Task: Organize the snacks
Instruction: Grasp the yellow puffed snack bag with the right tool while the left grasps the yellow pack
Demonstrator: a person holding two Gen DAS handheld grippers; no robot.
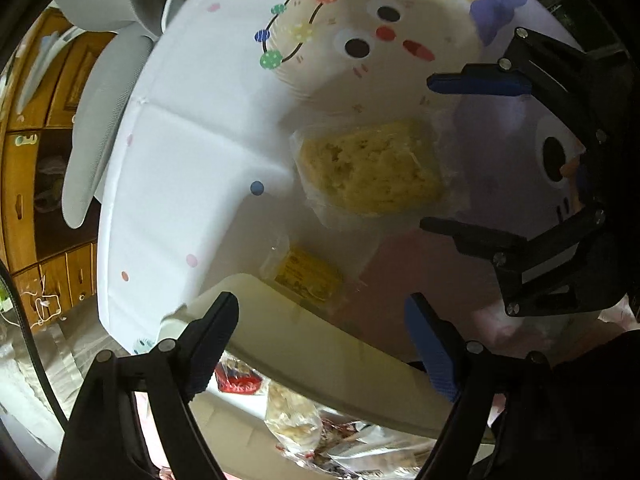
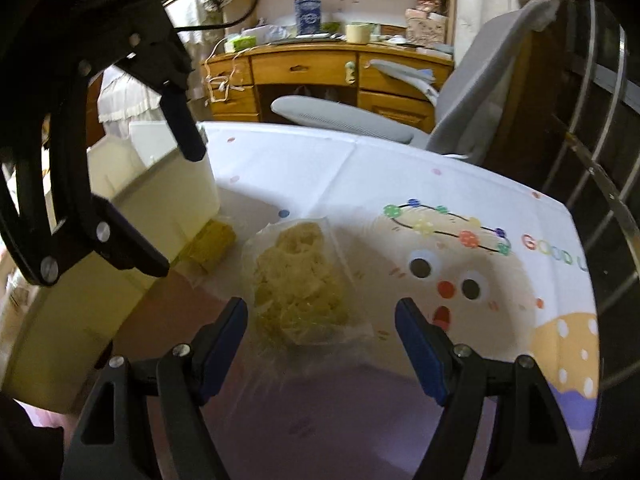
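The cream bin [image 2: 160, 196] walls off the left side of the table [image 2: 400, 168], and the small yellow packet [image 2: 212, 240] is tucked right against its base, so no finger gets in between them. The wrapped cake [image 2: 298, 280] lies just right of that packet, with bare cloth open on its far and right sides. The left gripper [image 2: 160, 200], jaws spread, hangs over the bin's near corner, crowding the way in from that side, while the grey chair [image 2: 460, 96] stands beyond the table's far edge.
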